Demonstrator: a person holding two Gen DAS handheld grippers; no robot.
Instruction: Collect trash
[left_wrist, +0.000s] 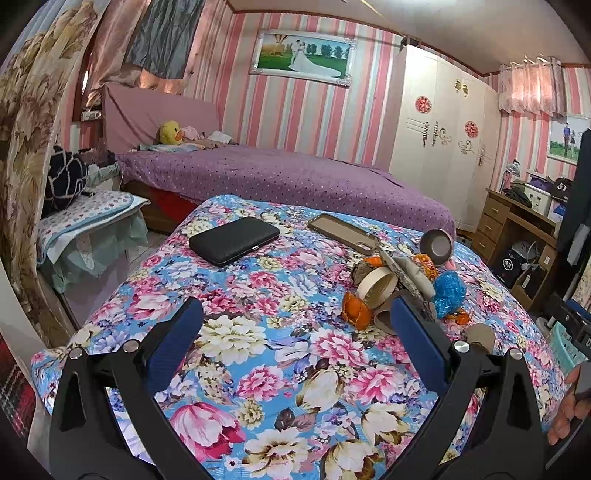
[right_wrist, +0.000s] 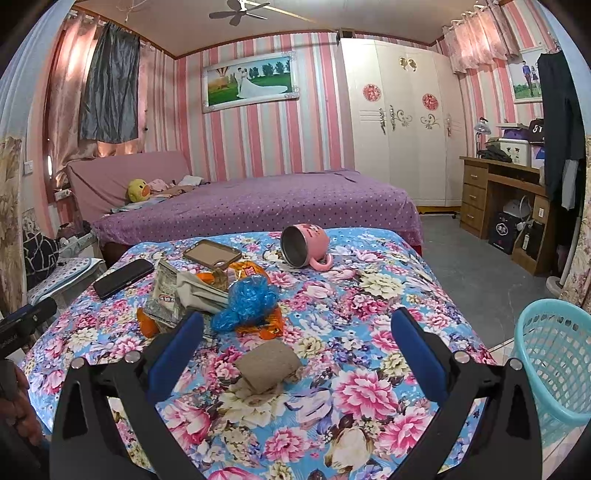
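A pile of trash lies on the floral bedspread: a crumpled blue plastic bag, orange wrappers, a tape roll ring, folded paper and packets. A brown crumpled paper wad lies nearest the right gripper, between its fingers in view. My left gripper is open and empty, hovering above the spread left of the pile. My right gripper is open and empty, just short of the paper wad.
A pink mug lies on its side. A black wallet and a phone case rest at the far part of the spread. A turquoise plastic basket stands on the floor at right. A purple bed lies behind.
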